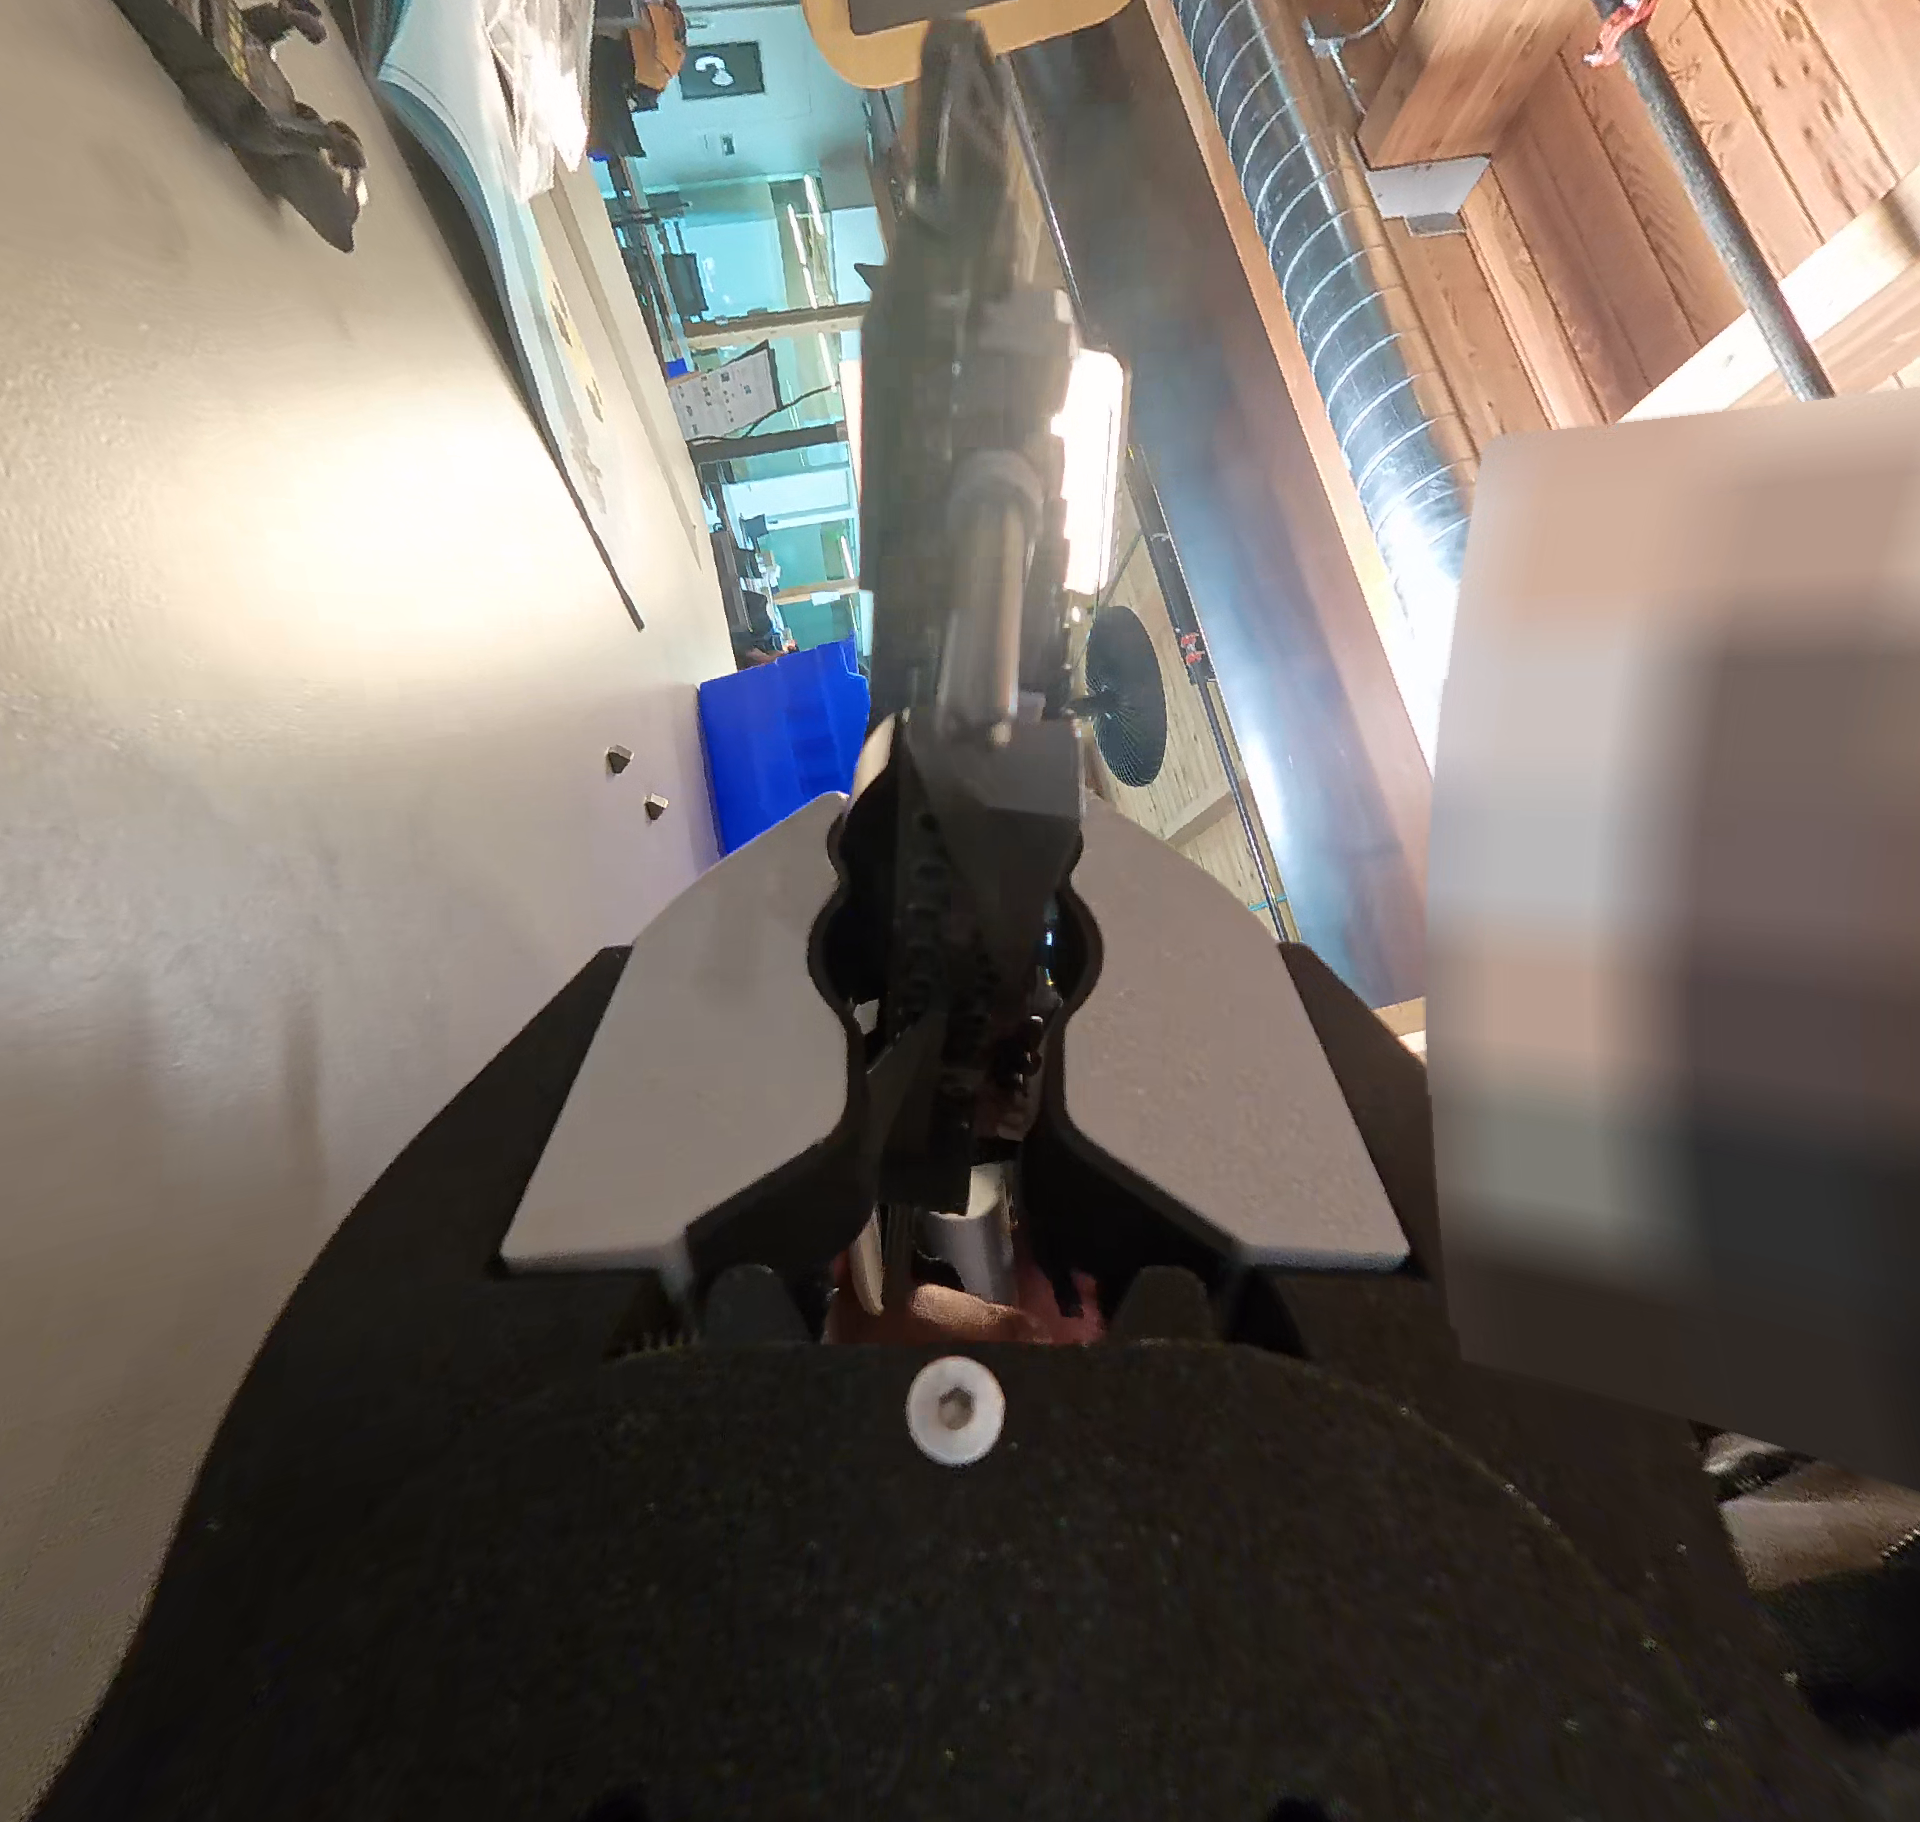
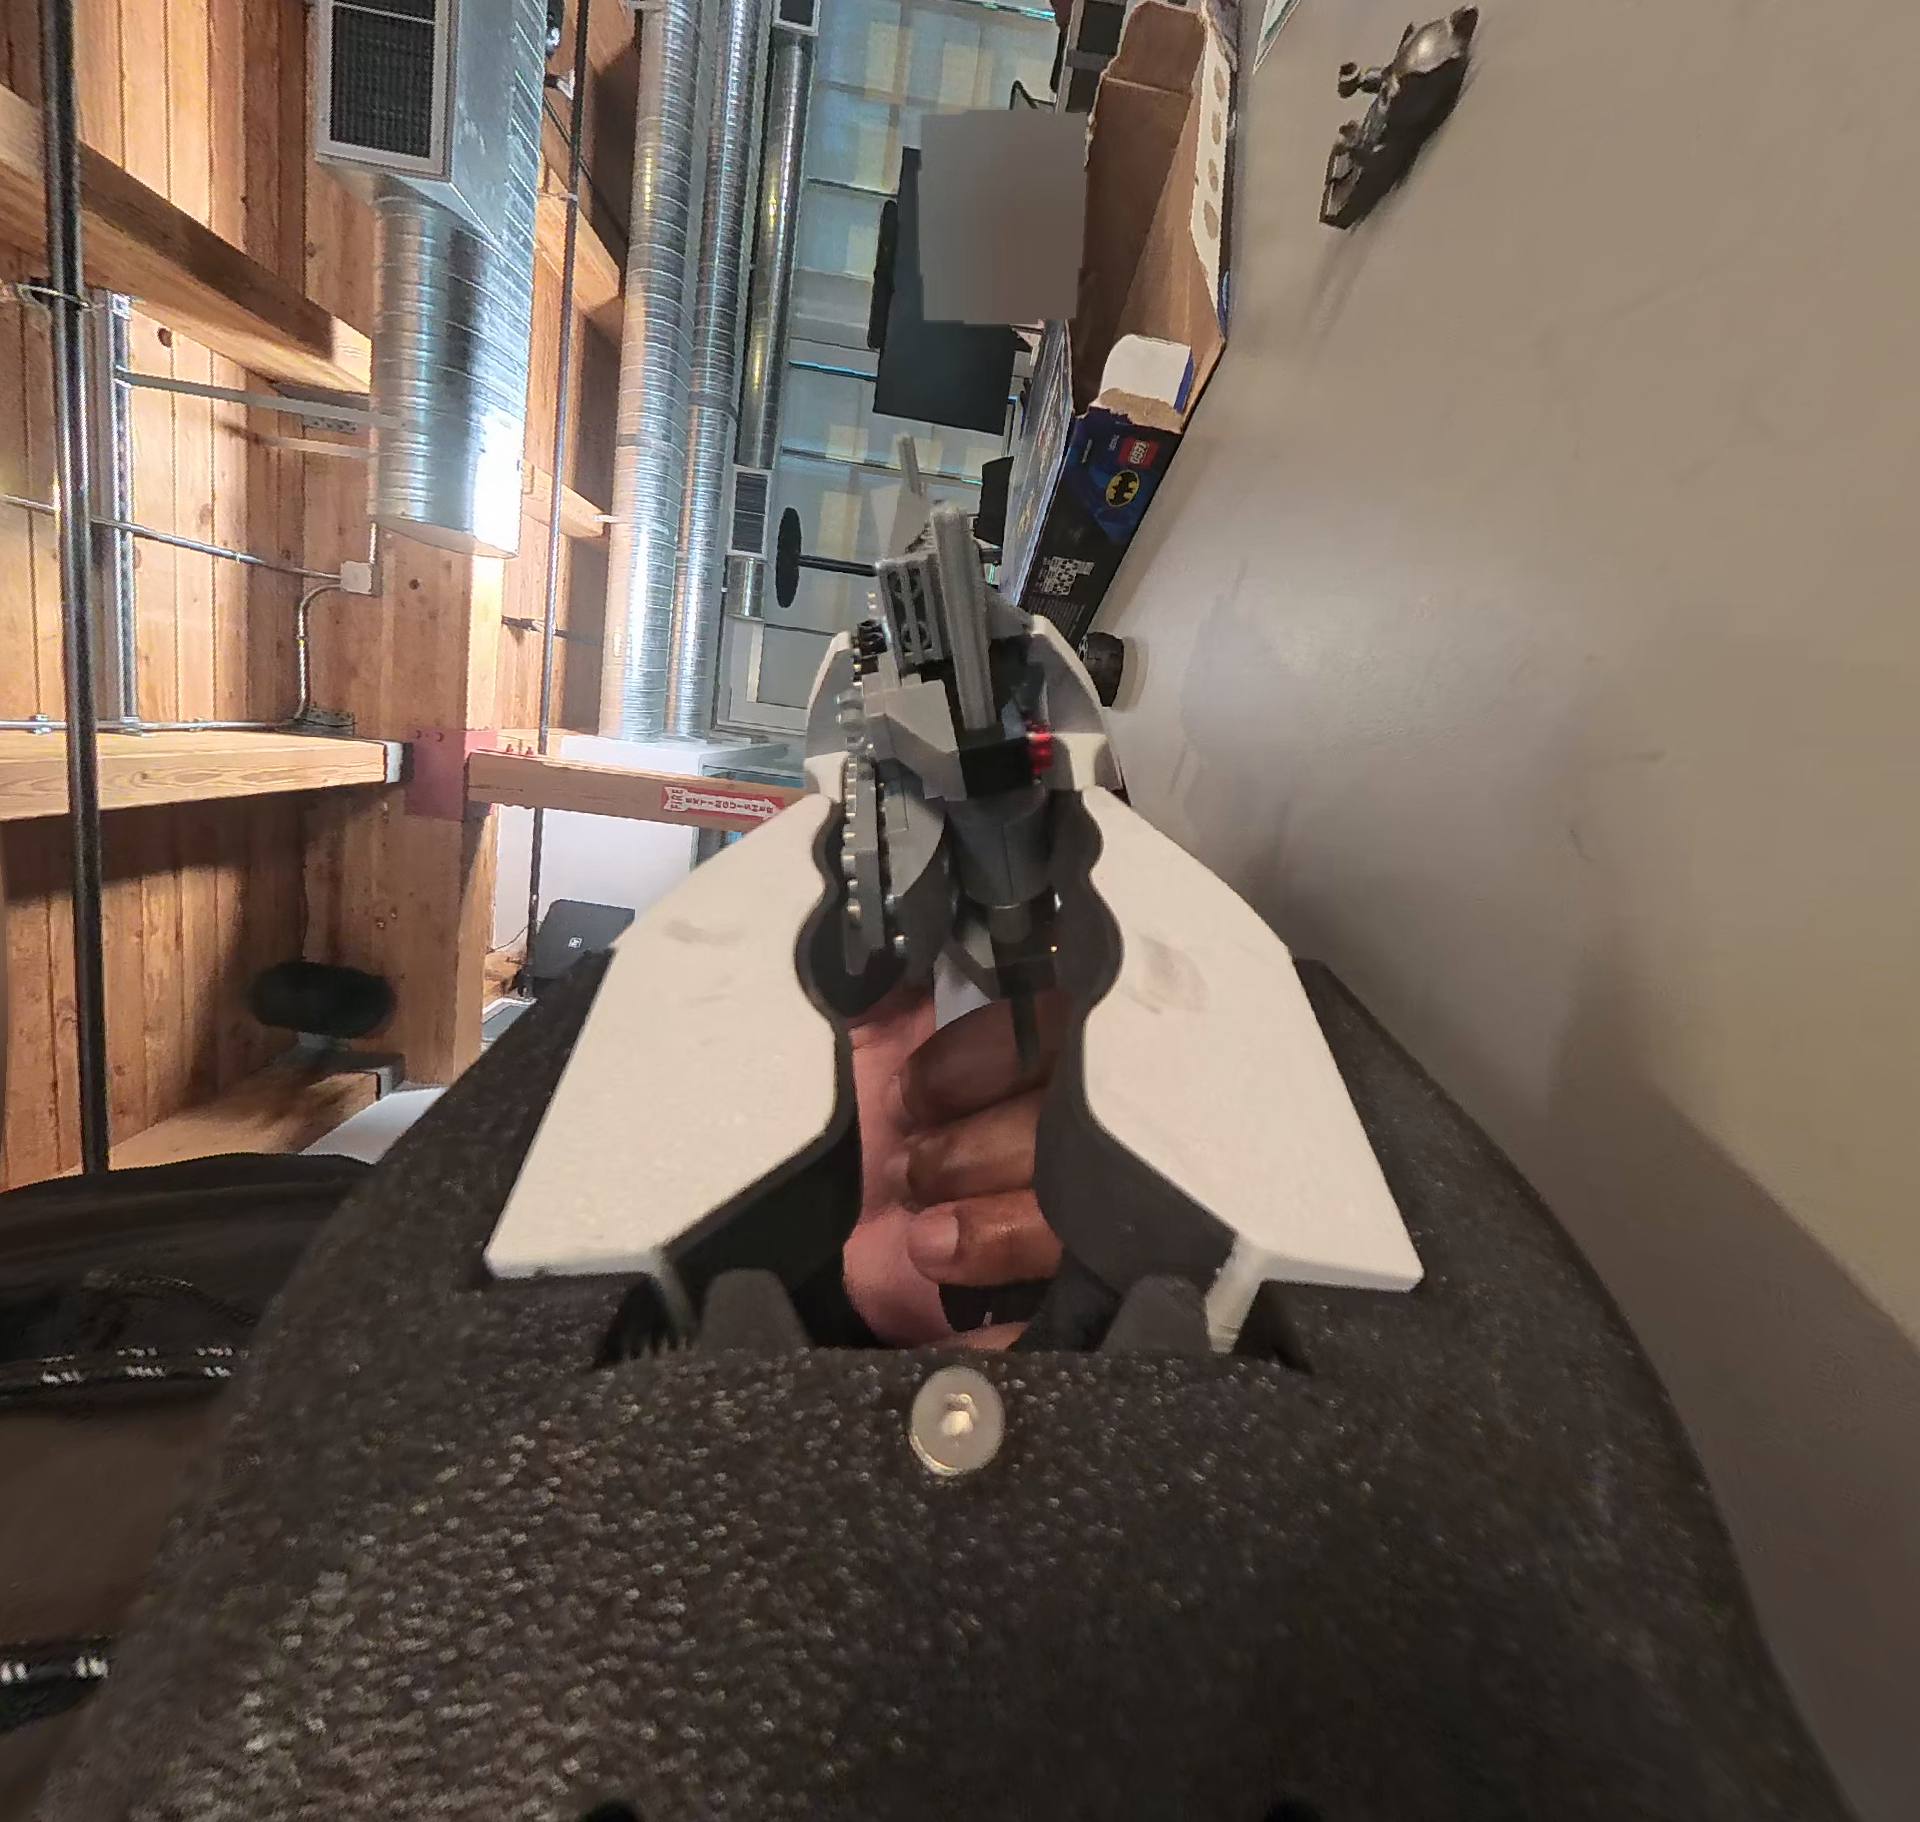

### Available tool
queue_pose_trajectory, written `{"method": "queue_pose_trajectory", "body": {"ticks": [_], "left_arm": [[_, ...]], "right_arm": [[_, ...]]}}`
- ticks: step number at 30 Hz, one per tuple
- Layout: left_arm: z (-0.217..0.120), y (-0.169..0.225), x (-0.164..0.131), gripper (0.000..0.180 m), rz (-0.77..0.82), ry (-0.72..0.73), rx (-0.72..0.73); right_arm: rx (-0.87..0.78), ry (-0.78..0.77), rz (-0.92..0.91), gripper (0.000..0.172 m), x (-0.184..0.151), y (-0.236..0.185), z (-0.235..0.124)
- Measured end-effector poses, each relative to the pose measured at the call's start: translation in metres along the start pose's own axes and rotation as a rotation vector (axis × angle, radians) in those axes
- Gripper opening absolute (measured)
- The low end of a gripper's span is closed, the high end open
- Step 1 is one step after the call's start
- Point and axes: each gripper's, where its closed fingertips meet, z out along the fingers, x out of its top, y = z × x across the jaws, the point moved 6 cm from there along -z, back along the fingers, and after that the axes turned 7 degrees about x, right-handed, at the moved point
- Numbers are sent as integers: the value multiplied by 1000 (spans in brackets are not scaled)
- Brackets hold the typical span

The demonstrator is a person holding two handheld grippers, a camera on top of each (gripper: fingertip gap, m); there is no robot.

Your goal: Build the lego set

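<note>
Left wrist view: left claw [image 1: 961, 899] pinches a dark brick model [image 1: 966, 525]; blue bin [image 1: 779, 733] contents unseen. Right claw [image 2: 961, 837] pinches the same grey-and-black model [image 2: 935, 733] beside an open cardboard box [image 2: 1153, 245] on the counter [image 2: 1558, 733].

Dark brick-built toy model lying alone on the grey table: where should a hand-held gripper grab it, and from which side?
Probably across the middle of the dark brick-built toy model, coming straight down toward the grey table with one finger on each long side. It lies flat and elongated, its body looks slim there, and knobby parts stick out near the ends.
</note>
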Motion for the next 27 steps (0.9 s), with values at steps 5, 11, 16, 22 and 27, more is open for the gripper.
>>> {"method": "queue_pose_trajectory", "body": {"ticks": [5,11,16,22,27], "left_arm": [[2,-3,0,32,-53,42,47],[4,-1,-1,32,-89,54,75],[2,-1,-1,32,-110,62,87],[-2,-1,2,32,-143,79,90],[-7,0,6,32,-159,87,100]], "right_arm": [[-32,19,10,38,1,1,1],[-45,42,3,41,3,-1,1],[-43,49,5,44,2,-2,1],[-23,60,-17,50,1,-7,-4],[-57,78,-38,51,3,-6,-14]]}}
